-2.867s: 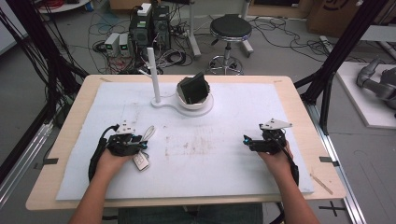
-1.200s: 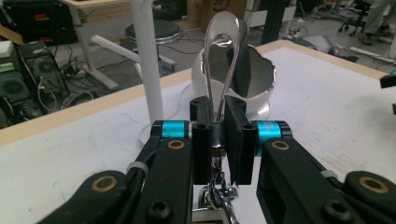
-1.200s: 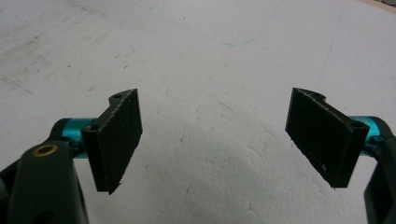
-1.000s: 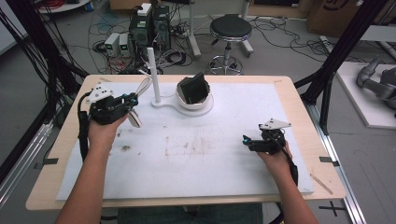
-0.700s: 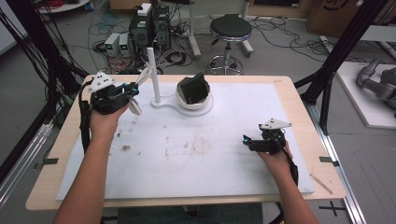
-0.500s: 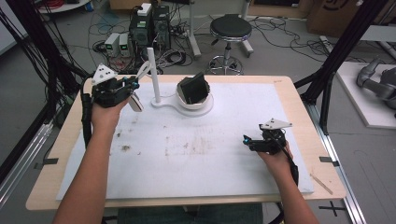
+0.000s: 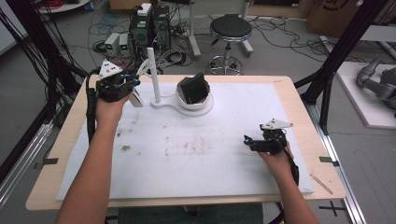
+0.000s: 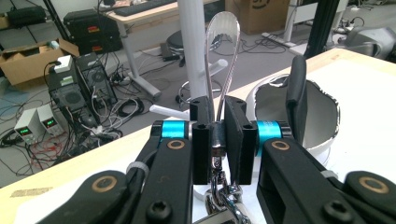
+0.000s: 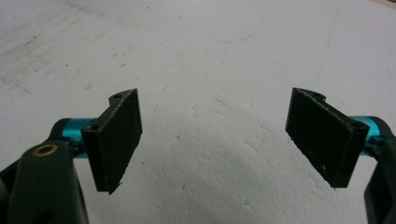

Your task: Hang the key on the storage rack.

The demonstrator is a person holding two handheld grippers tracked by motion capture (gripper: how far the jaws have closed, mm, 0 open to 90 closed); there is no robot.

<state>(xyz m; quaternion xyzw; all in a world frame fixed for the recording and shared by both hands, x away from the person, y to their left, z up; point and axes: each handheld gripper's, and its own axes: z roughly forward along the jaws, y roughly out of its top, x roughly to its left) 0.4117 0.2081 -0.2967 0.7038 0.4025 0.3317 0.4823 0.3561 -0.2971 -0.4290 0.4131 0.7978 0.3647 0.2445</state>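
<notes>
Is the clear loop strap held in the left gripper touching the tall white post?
Cannot tell. In the left gripper view, the clear loop strap overlaps the tall white post, but their depth is unclear. The left gripper pinches the strap.

The white post [image 7: 153, 74] stands on the table [image 7: 299, 102] toward its far edge, with the bowl [image 7: 201, 103] just to its right (a dark object [image 7: 194, 87] sits inside). Both rest on the foam sheet [image 7: 196, 149].
</notes>
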